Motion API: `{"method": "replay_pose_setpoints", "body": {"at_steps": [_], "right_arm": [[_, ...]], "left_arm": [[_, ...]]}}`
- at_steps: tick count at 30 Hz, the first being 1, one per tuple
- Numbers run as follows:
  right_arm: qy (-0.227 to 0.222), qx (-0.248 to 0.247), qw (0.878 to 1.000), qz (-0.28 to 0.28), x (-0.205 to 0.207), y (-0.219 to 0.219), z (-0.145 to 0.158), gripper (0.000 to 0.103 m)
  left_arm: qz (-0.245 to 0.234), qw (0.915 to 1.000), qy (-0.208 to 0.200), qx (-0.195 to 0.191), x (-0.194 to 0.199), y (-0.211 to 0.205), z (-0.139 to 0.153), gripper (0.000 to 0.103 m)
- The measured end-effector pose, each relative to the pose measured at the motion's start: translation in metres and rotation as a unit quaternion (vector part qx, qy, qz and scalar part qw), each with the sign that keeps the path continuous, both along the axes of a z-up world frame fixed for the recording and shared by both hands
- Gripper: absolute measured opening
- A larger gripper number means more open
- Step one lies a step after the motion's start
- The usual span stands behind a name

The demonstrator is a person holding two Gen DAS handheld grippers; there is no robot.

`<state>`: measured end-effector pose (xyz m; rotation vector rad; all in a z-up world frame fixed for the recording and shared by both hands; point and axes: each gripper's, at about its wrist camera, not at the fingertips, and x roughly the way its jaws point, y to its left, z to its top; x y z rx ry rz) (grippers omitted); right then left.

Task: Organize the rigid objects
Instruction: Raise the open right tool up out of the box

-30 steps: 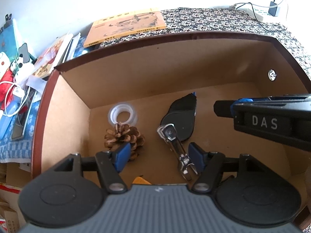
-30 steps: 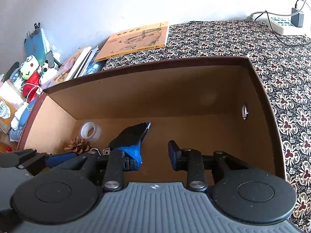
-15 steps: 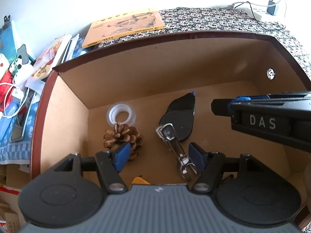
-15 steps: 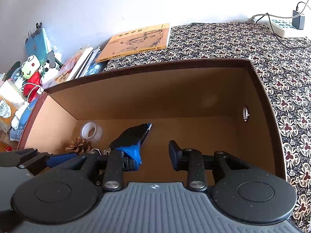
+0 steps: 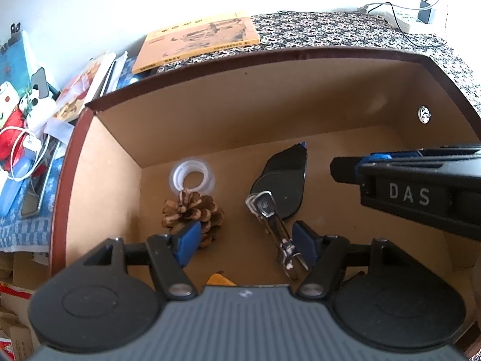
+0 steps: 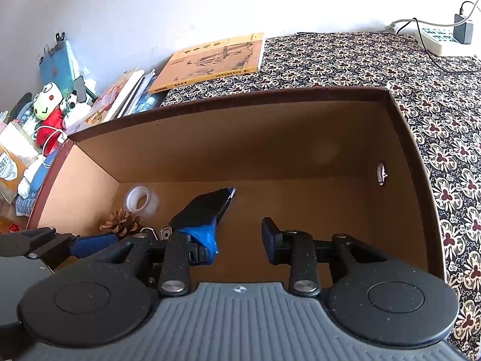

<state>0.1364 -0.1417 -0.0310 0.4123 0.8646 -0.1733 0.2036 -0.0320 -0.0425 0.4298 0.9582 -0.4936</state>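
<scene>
Both tongs hang released over the open brown box.
Left tongs [image 5: 245,239] and right tongs [image 6: 239,239] grip nothing; on the box [image 5: 210,126] floor lie a pine cone [image 5: 192,209], tape roll [image 5: 192,176], metal clip [image 5: 272,221] and black pouch [image 5: 284,180].

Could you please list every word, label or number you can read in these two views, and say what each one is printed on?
"DAS": white letters on the side of the right gripper, seen in the left wrist view.
Yellow book: dark characters on its cover and spine, too small and blurred to read.
Orange package at the left edge: printed text, unreadable.
Nothing legible on the things inside the drawer.
</scene>
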Motion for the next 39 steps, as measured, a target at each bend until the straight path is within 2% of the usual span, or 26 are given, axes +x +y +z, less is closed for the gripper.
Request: {"method": "replay_pose_setpoints", "body": {"at_steps": [7, 10, 16, 19, 24, 30, 39], "right_arm": [[0.001, 0.007, 1.000, -0.003, 0.001, -0.002, -0.001, 0.017], [-0.005, 0.015, 1.000, 0.000, 0.001, -0.003, 0.000, 0.017], [-0.023, 0.047, 0.999, 0.006, -0.005, -0.008, 0.006, 0.018], [-0.036, 0.052, 0.998, 0.008, -0.008, -0.009, 0.014, 0.018], [-0.059, 0.027, 0.998, 0.019, -0.021, -0.007, 0.033, 0.018], [-0.092, 0.048, 0.994, 0.030, -0.042, -0.006, 0.056, 0.018], [-0.134, 0.042, 0.989, 0.055, -0.075, 0.006, 0.084, 0.018]], "left_arm": [[0.002, 1.0000, -0.006, 0.004, -0.001, -0.001, 0.000, 0.073], [0.005, 0.9997, -0.020, 0.008, -0.002, -0.002, 0.002, 0.073], [0.040, 0.9986, -0.034, 0.003, -0.007, 0.000, 0.016, 0.073], [0.052, 0.9971, -0.056, 0.008, -0.013, 0.000, 0.028, 0.074], [0.071, 0.9945, -0.078, 0.001, -0.024, 0.004, 0.049, 0.078], [0.098, 0.9913, -0.088, -0.006, -0.044, 0.008, 0.072, 0.081], [0.124, 0.9863, -0.107, -0.017, -0.084, 0.017, 0.098, 0.085]]}}
